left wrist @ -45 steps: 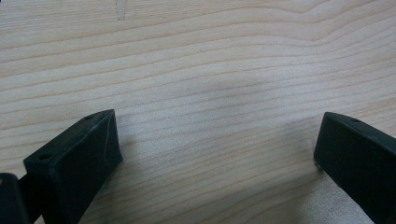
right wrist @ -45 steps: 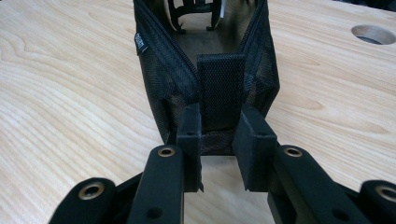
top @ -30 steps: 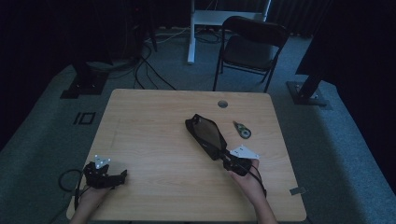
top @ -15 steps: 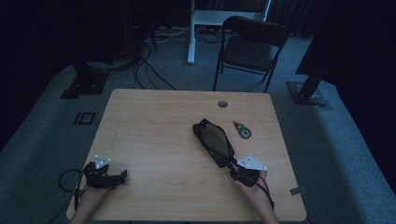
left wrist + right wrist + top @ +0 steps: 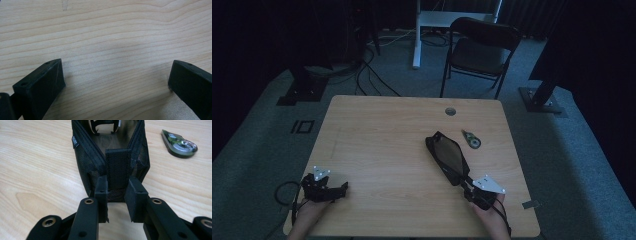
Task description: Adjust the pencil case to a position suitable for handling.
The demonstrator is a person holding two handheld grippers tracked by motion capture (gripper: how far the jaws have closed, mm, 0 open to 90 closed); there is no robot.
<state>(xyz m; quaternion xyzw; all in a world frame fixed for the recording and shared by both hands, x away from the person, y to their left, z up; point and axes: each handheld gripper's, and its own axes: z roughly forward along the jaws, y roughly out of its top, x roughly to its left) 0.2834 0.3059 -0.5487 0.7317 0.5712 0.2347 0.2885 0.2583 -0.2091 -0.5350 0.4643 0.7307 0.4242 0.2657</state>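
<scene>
My black mesh pouch (image 5: 447, 157) lies right of centre on the worktop (image 5: 382, 135), long axis running diagonally from mid-table toward my right hand (image 5: 489, 215). From the high view it reads only as a dark flat shape. The right gripper view adds what that one cannot: the pouch (image 5: 110, 157) is unzipped, its mouth gaping away from me, with a webbing tab on the near end. My right gripper (image 5: 116, 192) has its jaws drawn narrow on either side of that near end, pinching the fabric at the tab. In the high view the right gripper (image 5: 476, 189) sits at the pouch's near tip.

Just beyond the pouch, to its right, a small green-and-grey tape dispenser (image 5: 471, 139) lies flat, near but not touching; the right gripper view shows it (image 5: 178, 143) with a clear shell over a round hub.

The left gripper view gives me bare wood grain between two widely parted jaws of my left gripper (image 5: 115, 82), holding nothing. From above, that left gripper (image 5: 324, 187) rests near the front-left corner, well apart from the pouch.

The left half and far strip of the worktop lie open. A round grommet hole (image 5: 450, 111) sits near the far edge.

Count: one pouch, one tape dispenser, two grippers, one folding chair (image 5: 482, 47) beyond the table.
</scene>
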